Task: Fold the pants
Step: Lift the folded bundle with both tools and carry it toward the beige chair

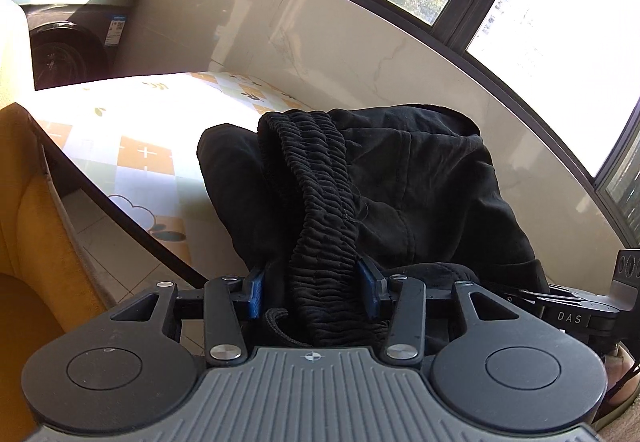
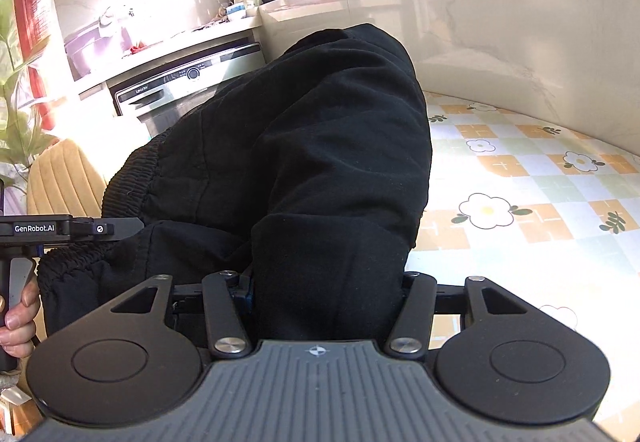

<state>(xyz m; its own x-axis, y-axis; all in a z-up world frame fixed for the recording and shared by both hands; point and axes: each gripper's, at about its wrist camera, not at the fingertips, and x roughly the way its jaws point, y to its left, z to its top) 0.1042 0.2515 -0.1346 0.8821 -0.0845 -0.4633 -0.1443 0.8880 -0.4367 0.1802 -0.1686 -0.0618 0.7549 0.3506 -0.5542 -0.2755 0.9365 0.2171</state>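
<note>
Left wrist view: the left gripper clamps the ribbed elastic waistband of soft black pants. The right gripper pinches bunched cloth, blocking the washing machine beyond; flowered tablecloth lies to its right.

Left gripper – jaws clamped on black pants, angled downward. Right gripper – same, beside the left; a hand grips the left handle.
</note>
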